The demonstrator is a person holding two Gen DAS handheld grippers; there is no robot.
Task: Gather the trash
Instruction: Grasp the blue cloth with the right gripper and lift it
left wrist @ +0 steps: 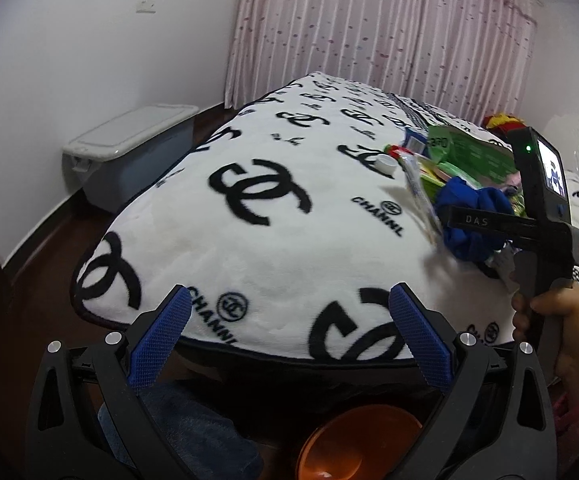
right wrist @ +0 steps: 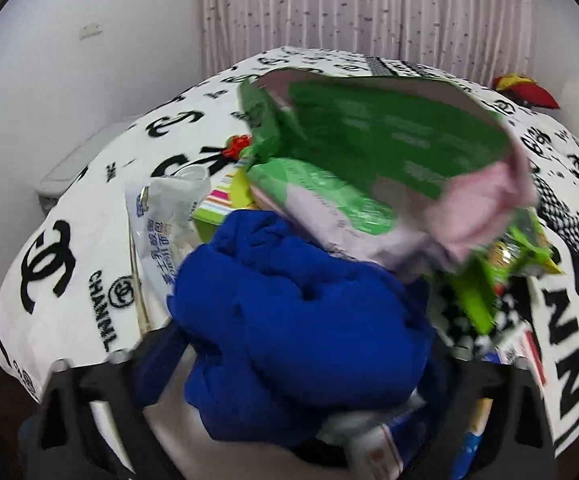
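My left gripper [left wrist: 289,332] hangs wide open and empty above the near edge of the logo-print blanket [left wrist: 289,240], over an orange basin [left wrist: 357,444]. My right gripper [right wrist: 289,392] has a crumpled blue cloth [right wrist: 297,320] between its blurred fingers; whether the pads press it I cannot tell. The trash pile lies behind: green packet [right wrist: 389,136], white wrapper [right wrist: 161,216].

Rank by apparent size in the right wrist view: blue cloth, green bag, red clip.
1. Blue cloth, though it sits nearest the camera.
2. Green bag, close to the cloth in size.
3. Red clip, smallest.
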